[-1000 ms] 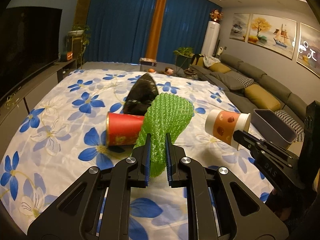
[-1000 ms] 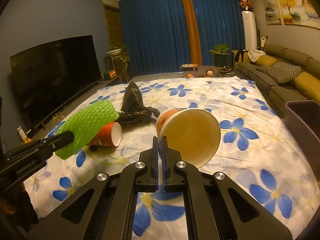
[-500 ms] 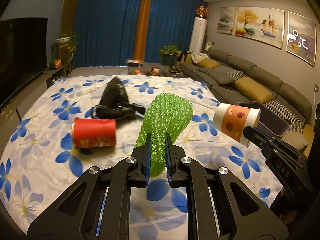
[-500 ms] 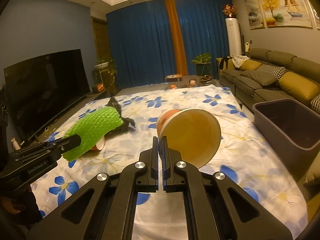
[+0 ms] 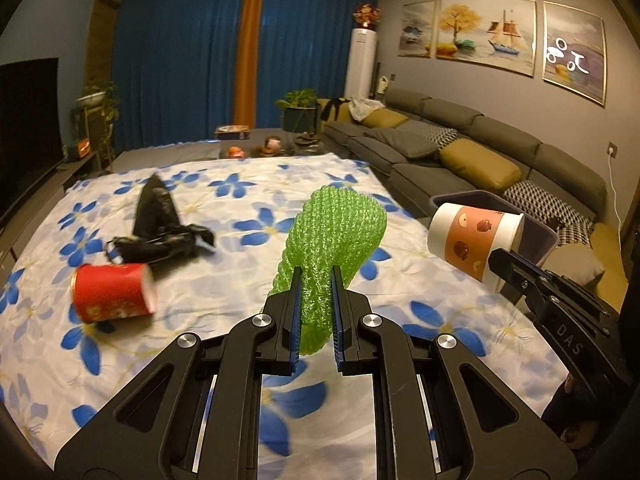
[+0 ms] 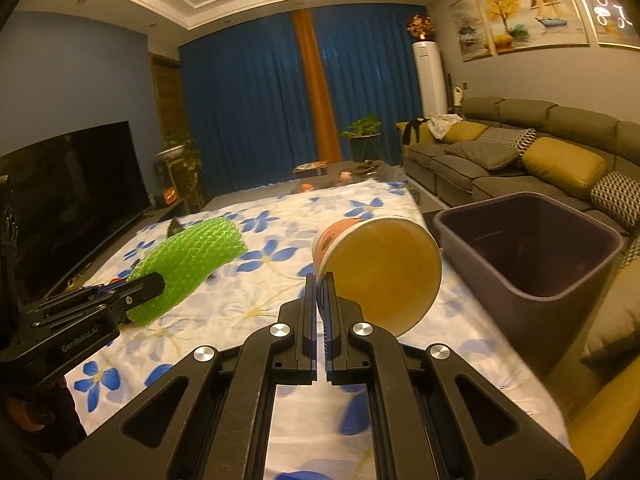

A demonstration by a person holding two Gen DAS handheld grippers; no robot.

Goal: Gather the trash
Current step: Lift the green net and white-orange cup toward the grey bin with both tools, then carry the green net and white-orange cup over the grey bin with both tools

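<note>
My left gripper (image 5: 314,276) is shut on a green foam net sleeve (image 5: 332,232), held up above the flowered cloth (image 5: 240,280); the sleeve (image 6: 188,256) also shows at the left of the right wrist view. My right gripper (image 6: 319,280) is shut on the rim of a white and orange paper cup (image 6: 384,268), its mouth facing the camera; the same cup (image 5: 474,240) hangs at the right of the left wrist view. A dark grey bin (image 6: 532,252) stands just right of the cup. A red paper cup (image 5: 112,296) and a crumpled black bag (image 5: 158,224) lie on the cloth.
A grey sofa (image 5: 460,148) with yellow cushions runs along the right wall behind the bin (image 5: 536,232). A black TV (image 6: 68,204) fills the left side. Blue curtains, a plant (image 6: 362,136) and small items on the floor lie beyond the cloth's far edge.
Both grippers have swung to the right with their loads. The bin has come into full view beside the paper cup, and the red cup and black bag have slid off to the left.
</note>
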